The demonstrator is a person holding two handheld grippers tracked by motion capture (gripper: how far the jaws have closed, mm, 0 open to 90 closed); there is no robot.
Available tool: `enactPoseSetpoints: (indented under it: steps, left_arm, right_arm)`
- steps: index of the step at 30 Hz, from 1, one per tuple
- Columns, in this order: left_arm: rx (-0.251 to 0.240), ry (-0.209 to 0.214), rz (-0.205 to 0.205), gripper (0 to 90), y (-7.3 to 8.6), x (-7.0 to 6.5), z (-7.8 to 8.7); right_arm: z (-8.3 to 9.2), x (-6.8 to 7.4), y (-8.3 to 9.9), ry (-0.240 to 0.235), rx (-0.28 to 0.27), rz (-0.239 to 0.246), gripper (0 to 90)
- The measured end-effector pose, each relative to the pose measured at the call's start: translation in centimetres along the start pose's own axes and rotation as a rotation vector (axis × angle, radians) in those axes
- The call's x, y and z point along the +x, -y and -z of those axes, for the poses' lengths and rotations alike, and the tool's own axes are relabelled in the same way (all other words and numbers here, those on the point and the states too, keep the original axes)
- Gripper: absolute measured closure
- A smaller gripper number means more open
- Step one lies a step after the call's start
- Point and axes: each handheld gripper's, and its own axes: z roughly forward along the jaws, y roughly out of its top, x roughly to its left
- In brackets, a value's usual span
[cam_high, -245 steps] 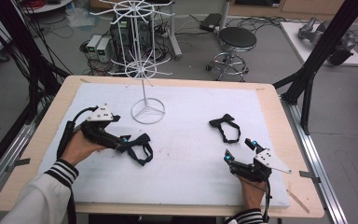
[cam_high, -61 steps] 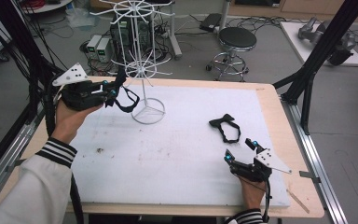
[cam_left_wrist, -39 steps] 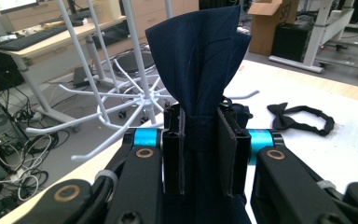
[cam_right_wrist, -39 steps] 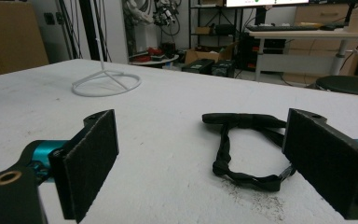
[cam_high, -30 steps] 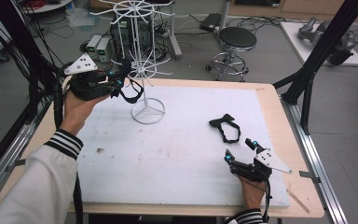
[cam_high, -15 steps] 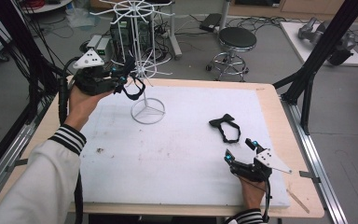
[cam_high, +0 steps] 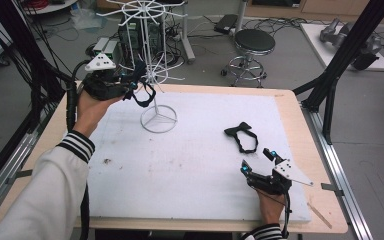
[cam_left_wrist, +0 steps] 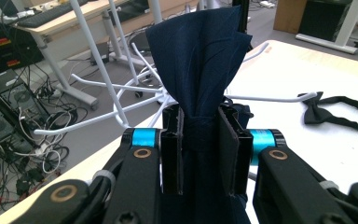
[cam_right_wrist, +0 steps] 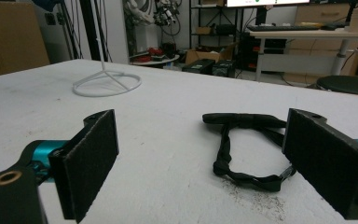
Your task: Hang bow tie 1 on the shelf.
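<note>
A dark bow tie is being gripped by the left gripper, whose jaws are drawn in tight on the knotted middle of the fabric; in the left gripper view the navy cloth is being squeezed between the two black pads and is fanning out above them. Within the last half second the jaws have been opening by a hair, with the tie between them all the while. In the high view this gripper is being held up at about ten o'clock of the table, just beside the post of the white wire rack, and the tie's strap loop is hanging below the jaws, close to one of the rack's lower prongs; whether the strap is touching a prong cannot be told. The rack's ring base is resting on the white mat.

A second bow tie is lying flat on the mat at about three o'clock, its strap curled into a loop. The right gripper is being rested on the mat at about five o'clock, its jaws spread wide with nothing between them; in the right gripper view the second tie is lying just ahead of the open pads, apart from both.

No containers are being seen on the table.
</note>
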Motion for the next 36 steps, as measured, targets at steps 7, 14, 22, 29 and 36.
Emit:
enactPoseSetpoints:
  steps: [7,14,22,29,36]
  left_arm:
    - [0.004,-0.003,0.012,65.1,-0.2,0.1,0.1]
    - [-0.044,0.017,0.008,40.7,-0.8,0.3,1.3]
    - [-0.131,0.046,-0.002,26.4,-1.2,-0.1,3.5]
    - [-0.195,0.052,0.007,25.0,-0.5,-0.3,5.3]
    - [-0.220,0.041,0.011,24.1,1.5,-0.3,6.3]
  right_arm:
    - [0.0,0.0,0.0,0.003,0.000,-0.006,10.0]
    - [0.0,-0.1,0.0,0.005,-0.004,-0.016,10.0]
    - [0.0,-0.1,0.0,0.007,-0.003,-0.012,10.0]
    - [0.0,-0.1,0.0,0.009,-0.003,-0.010,9.9]
    - [0.0,-0.1,0.0,0.010,-0.005,-0.009,9.9]
